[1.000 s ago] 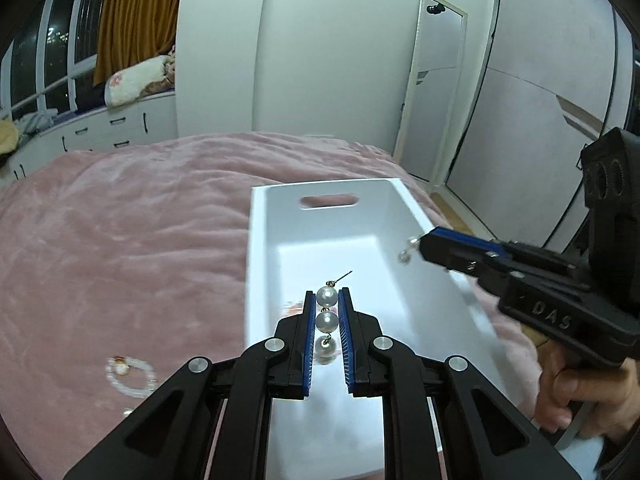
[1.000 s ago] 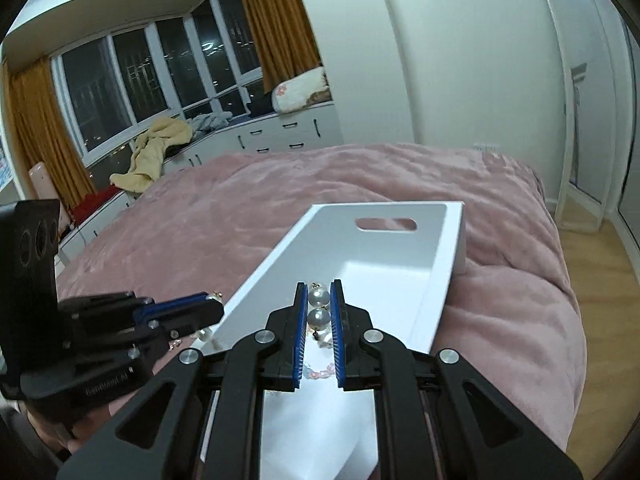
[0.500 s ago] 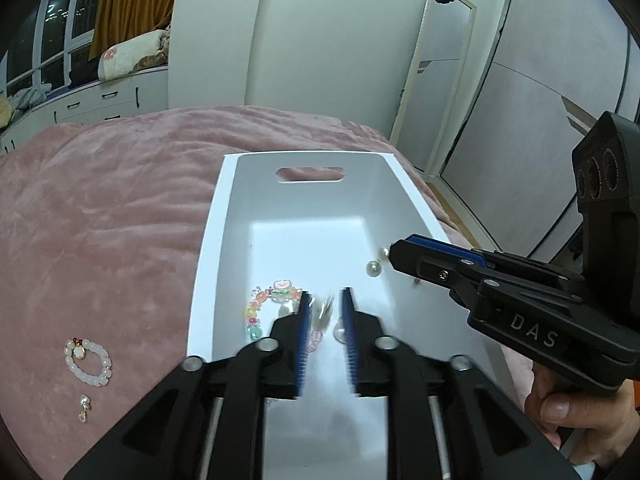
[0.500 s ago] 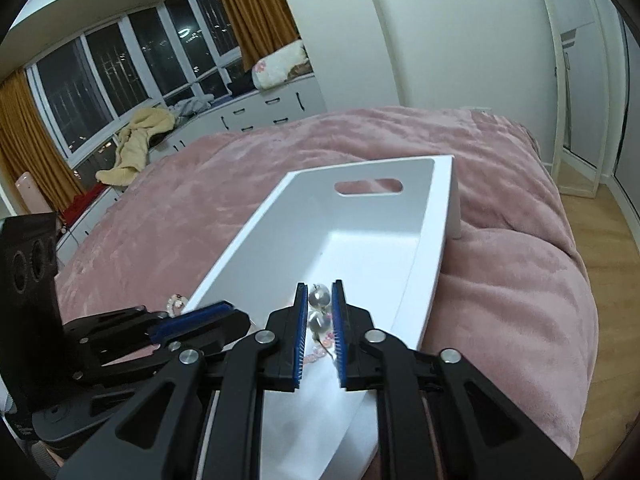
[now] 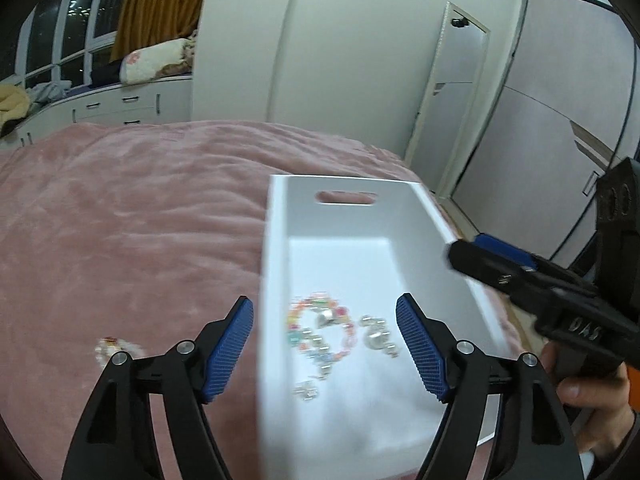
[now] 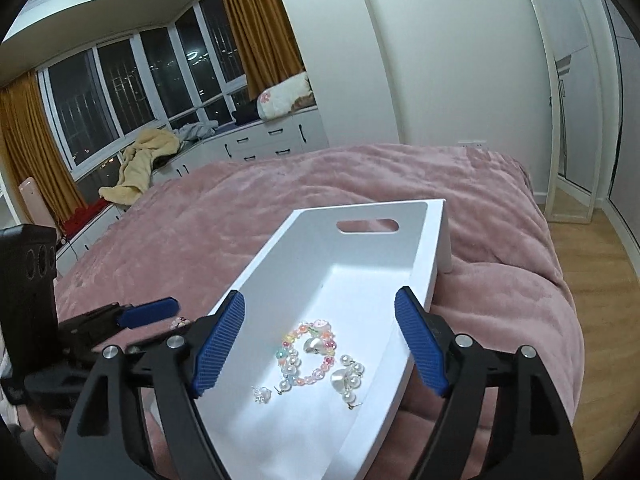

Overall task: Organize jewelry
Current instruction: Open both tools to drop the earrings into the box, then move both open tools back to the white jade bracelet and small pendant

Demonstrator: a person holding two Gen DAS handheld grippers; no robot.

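Two grippers hang over a pink bedspread [image 6: 360,184], both with jaws opening and nothing between the pads. At the far left of the left wrist view, a pale beaded bracelet [image 5: 114,347] lies on the bedspread outside the tray; motion blur smears it so its beads cannot be told apart, and the left gripper's arm cuts off its near edge. The left gripper [image 5: 325,346] stands wide, its left pad over the bedspread and its right pad over the tray floor, straddling the tray's left wall.

Right of that, the white tray [image 6: 436,248] rests on the bedspread, its handle slot at the far end. Its near end is hidden behind the gripper arms in both views. On its floor lie a ring of pastel beads [image 6: 308,354], a cluster of pearl earrings [image 6: 348,380] just right of the ring, and a small clear piece [image 6: 260,394] nearer and to the left. In the left wrist view all of these are blurred; the right wrist view shows them sharply. Whether the pearls touch the bead ring I cannot tell.

The right gripper [image 6: 320,344] is spread wide above the tray, pads clear of the jewelry. In the left wrist view it enters from the right, only one blue pad showing, with a hand [image 5: 592,396] on its grip cut off by the frame edge.
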